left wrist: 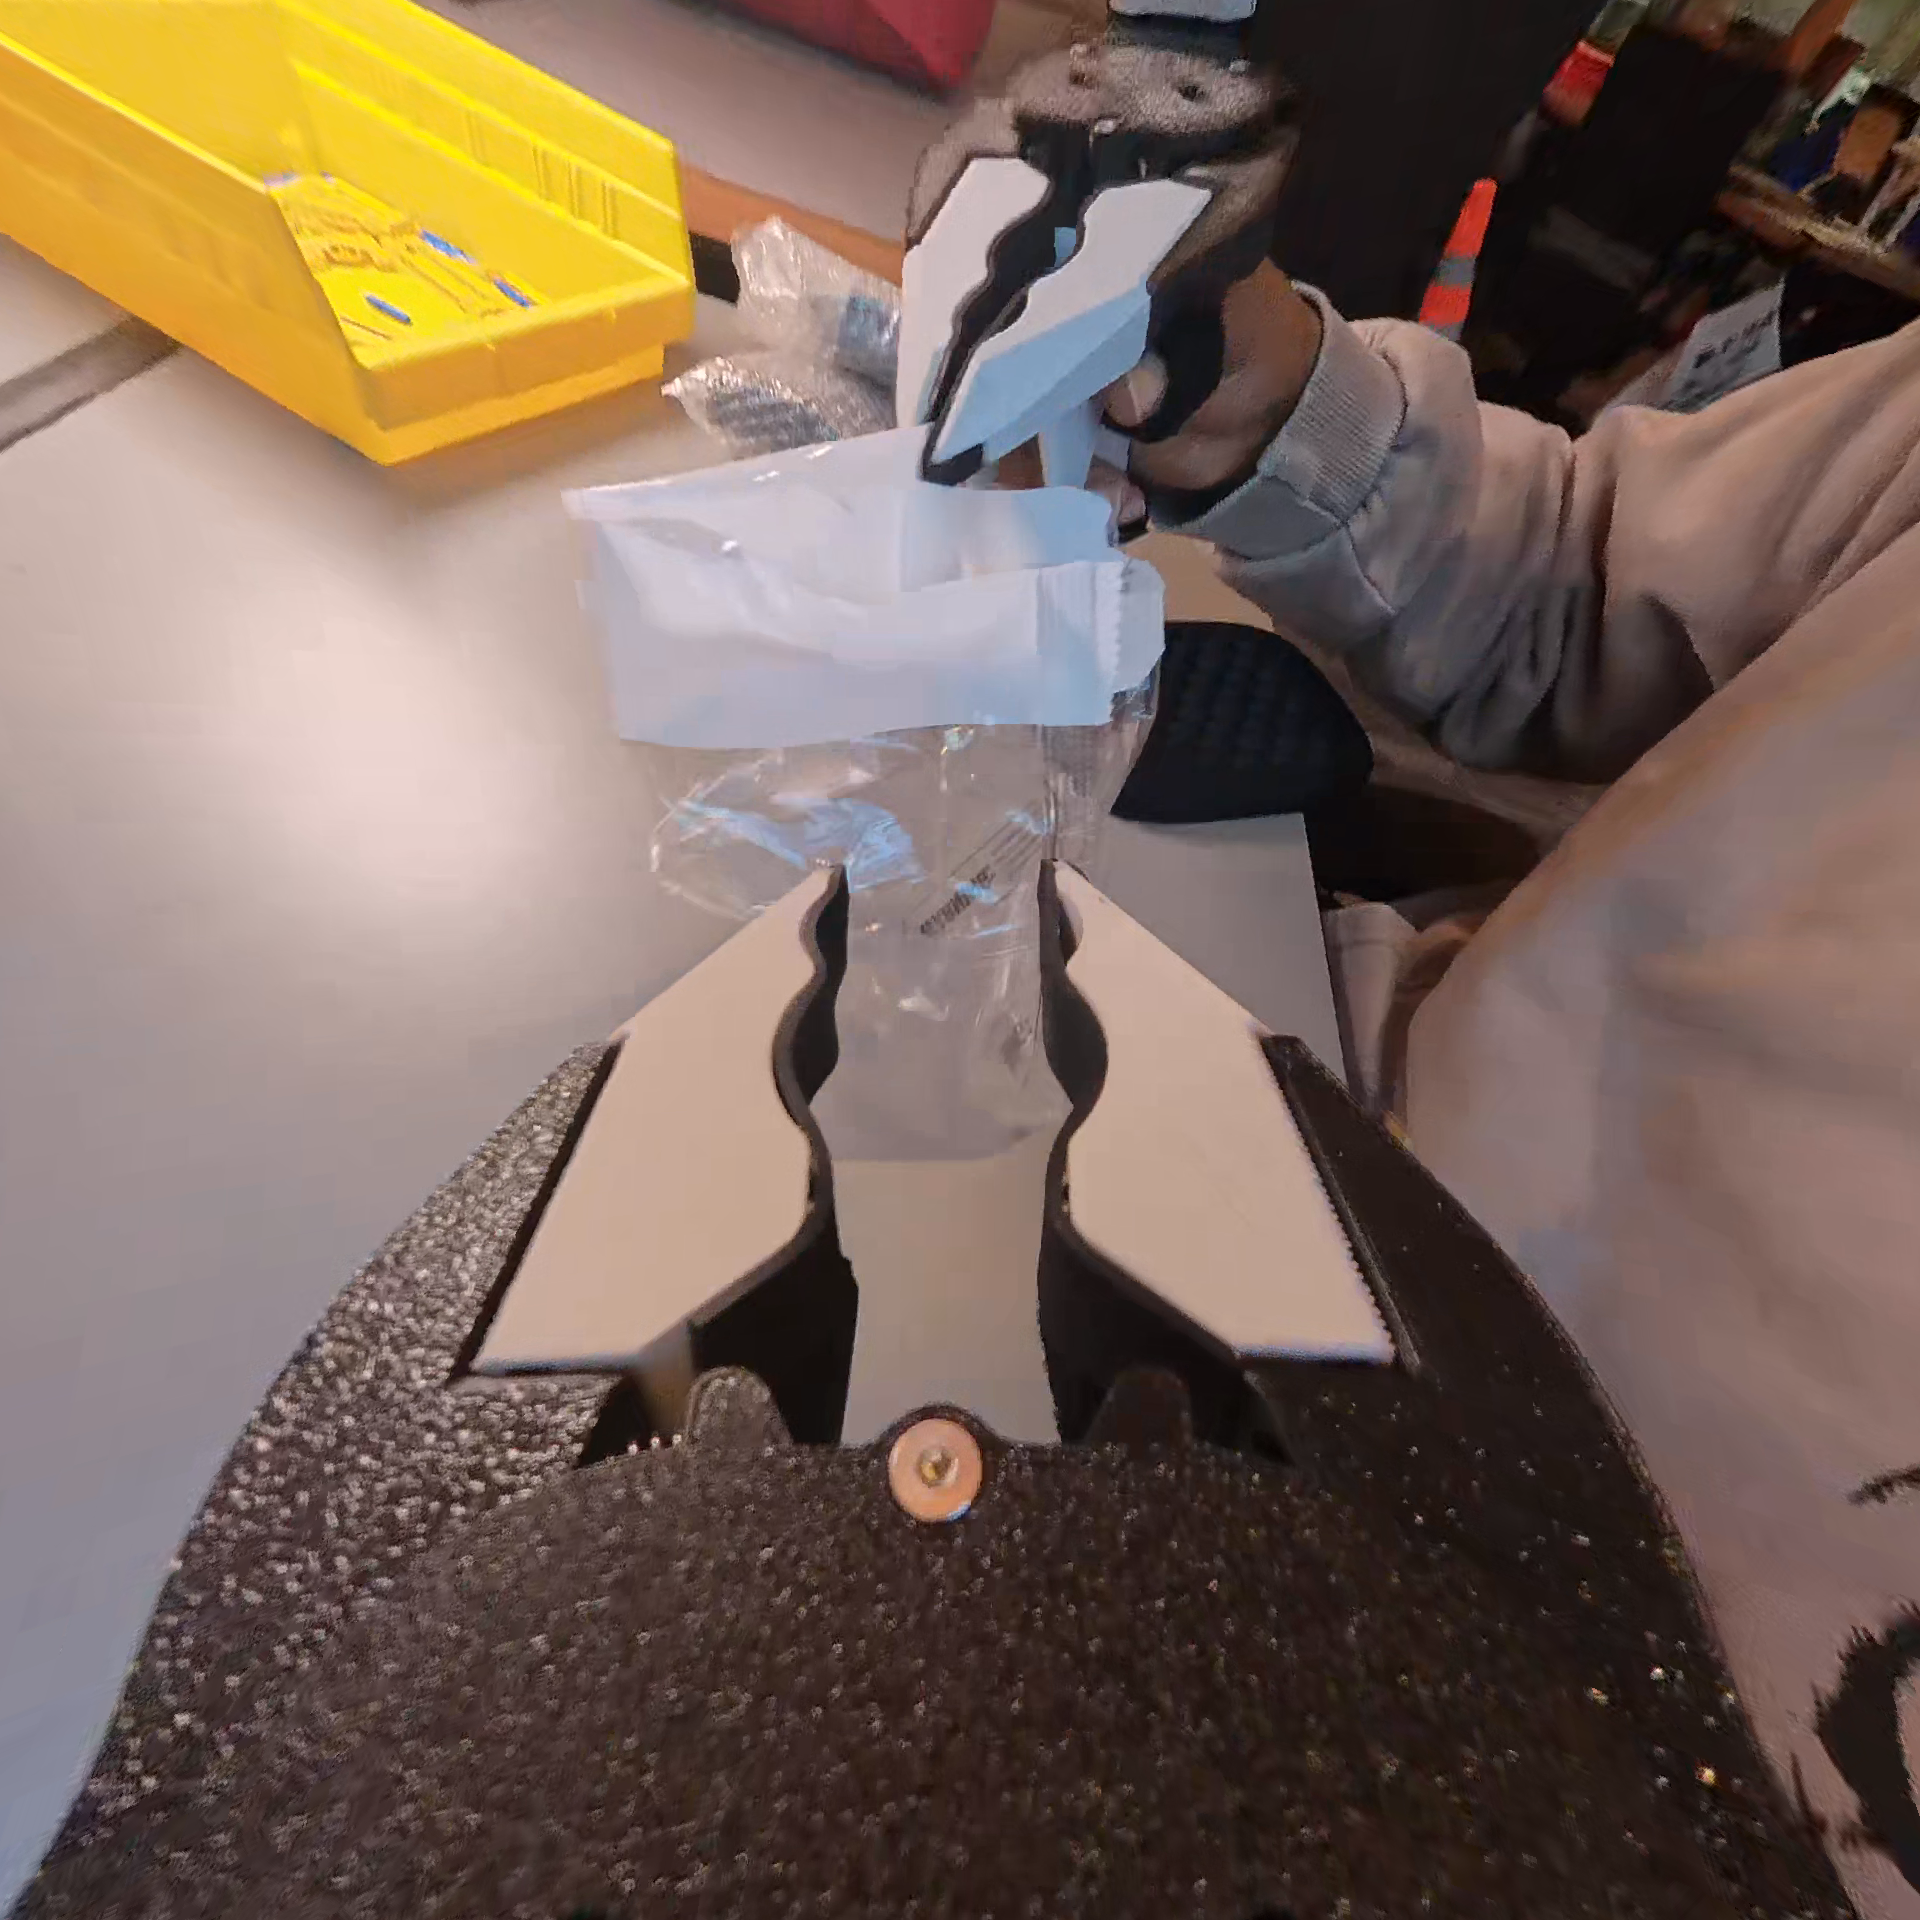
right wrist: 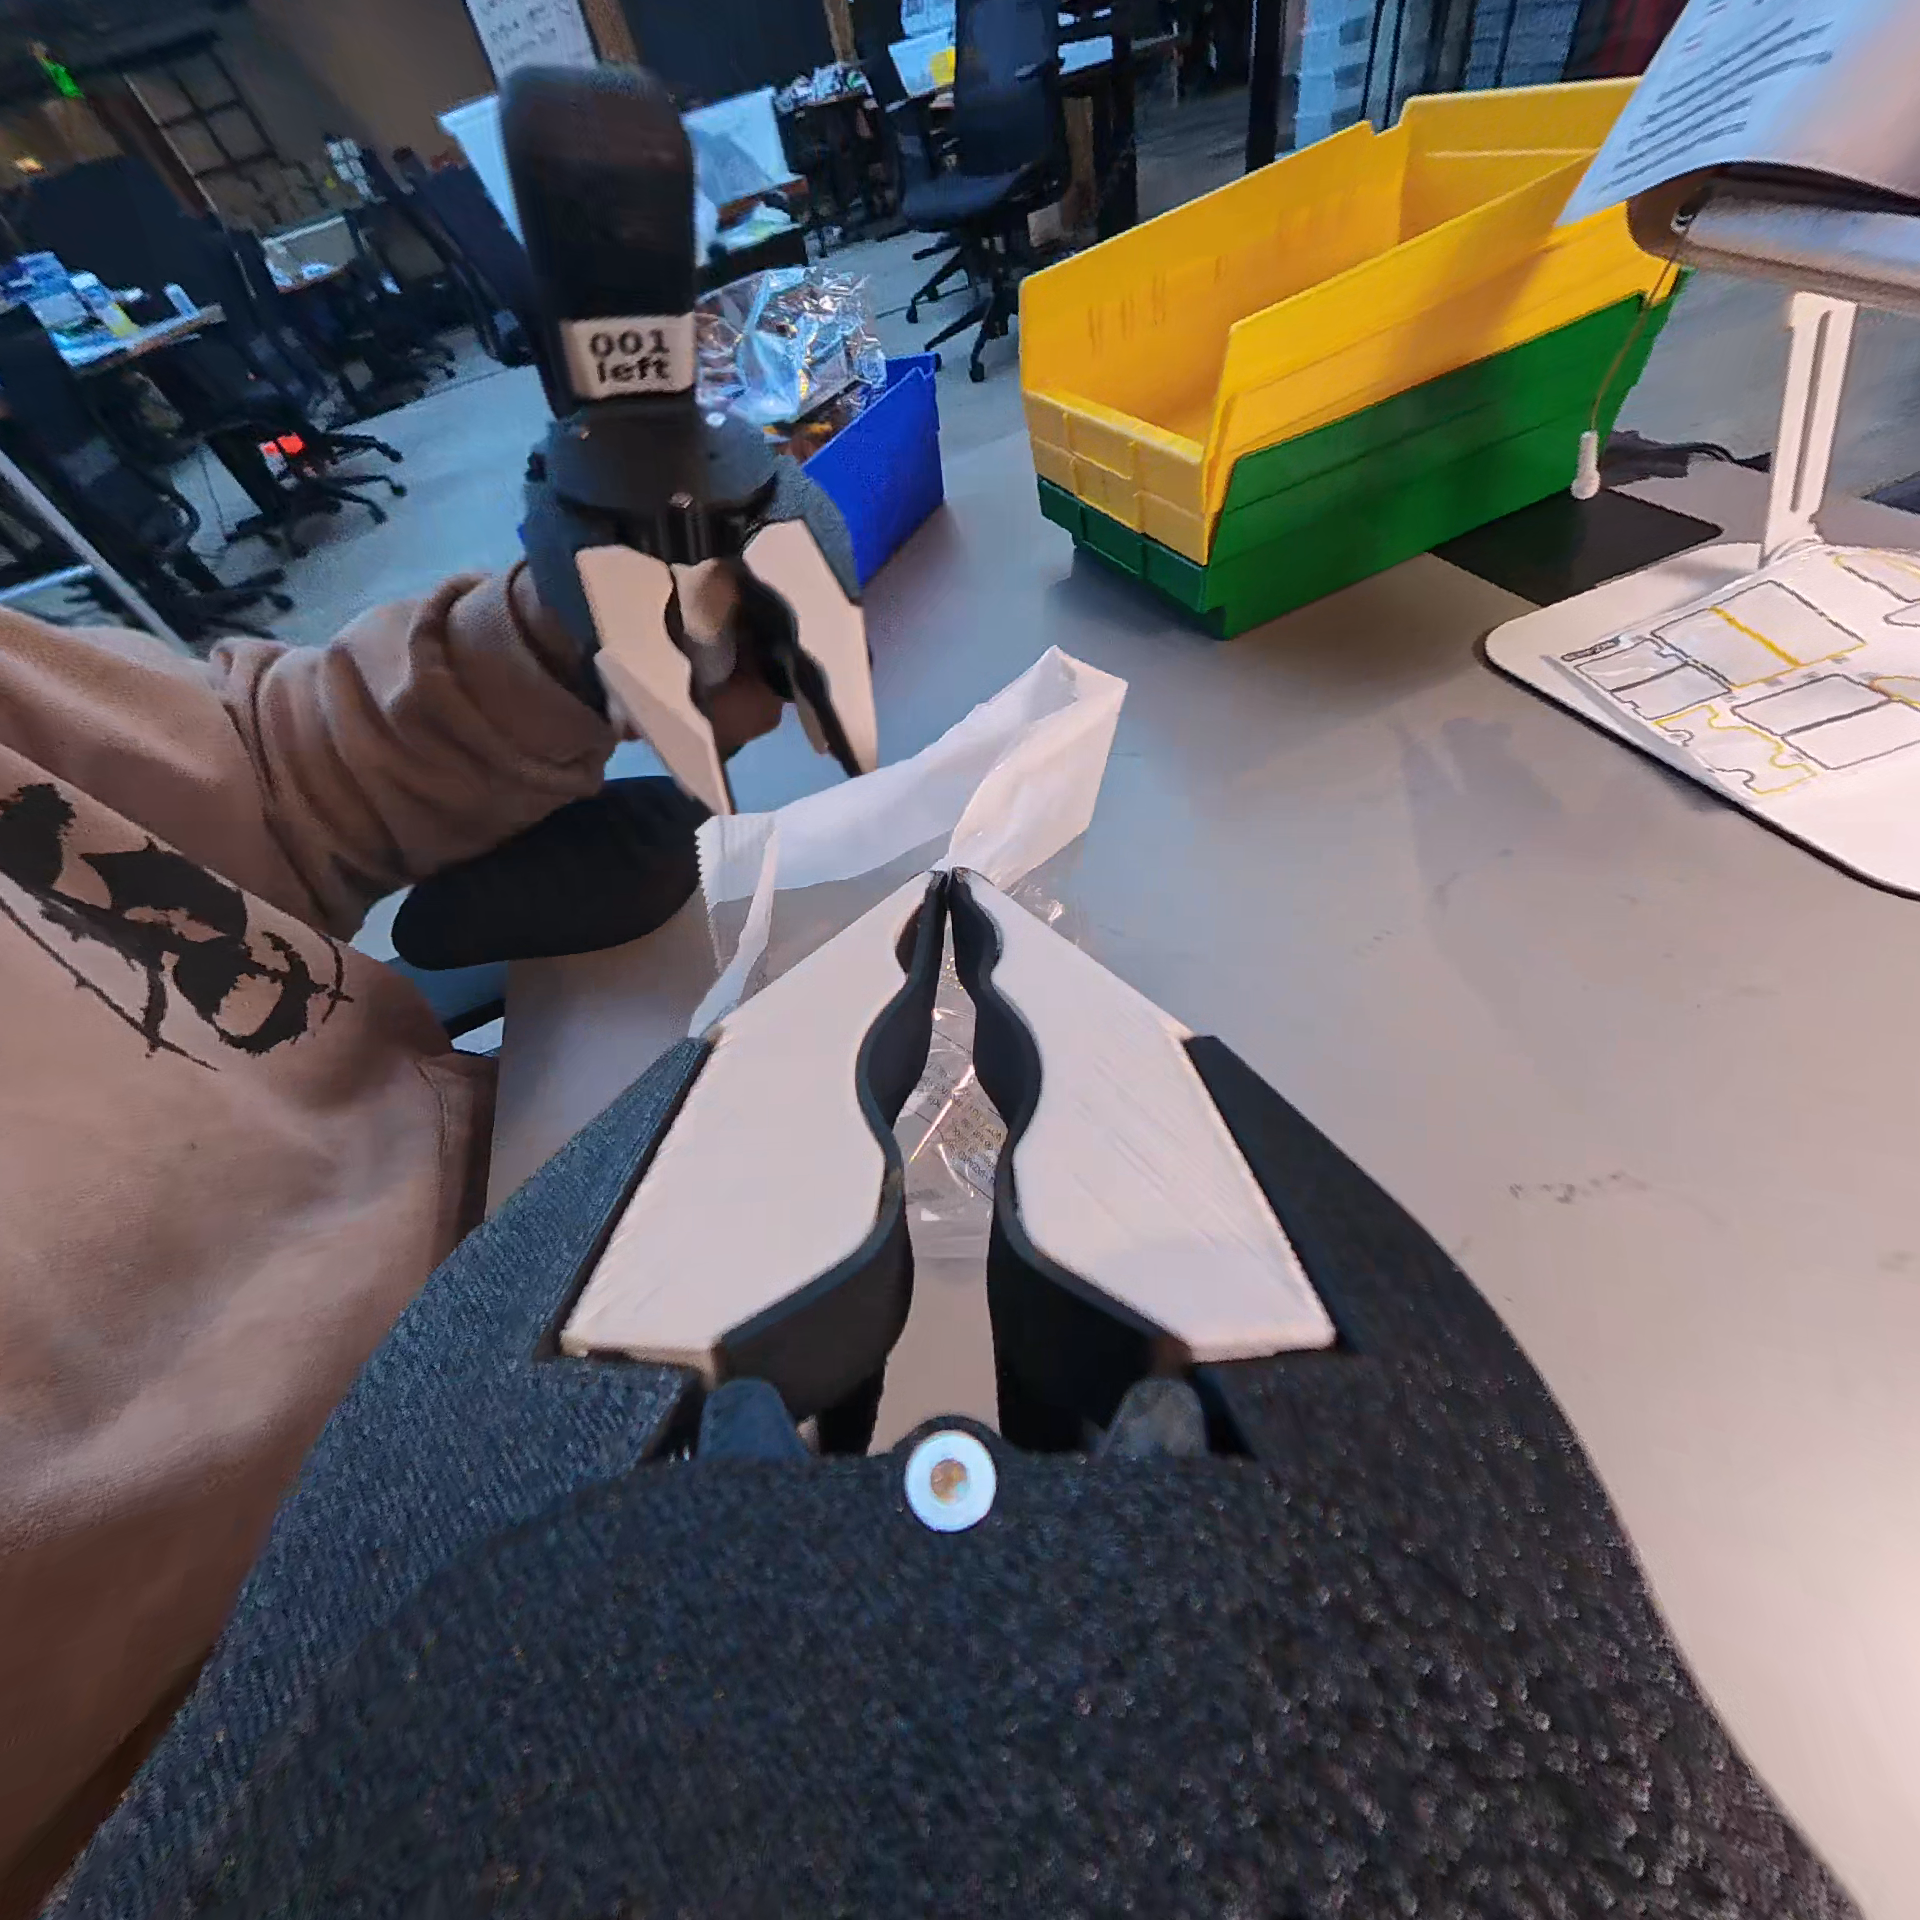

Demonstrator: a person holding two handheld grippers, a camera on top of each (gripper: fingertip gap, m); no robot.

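Observation:
A plastic bag, clear with a white band, lies on the grey table. My left gripper is open. The clear end of the bag sits between its fingertips, and the pads do not press on it. My right gripper is shut on the white band of the bag and pinches its edge at the fingertips. The left wrist view shows the right gripper closed on the far edge of the white band. The right wrist view shows the left gripper open just above the bag.
A yellow bin and bagged dark parts lie beyond the bag. A yellow bin stacked in a green one, a blue bin, a white mat and a white stand are on the right. A black pad sits at the table edge. Spacing between my two grippers at the tips: around 10 centimeters.

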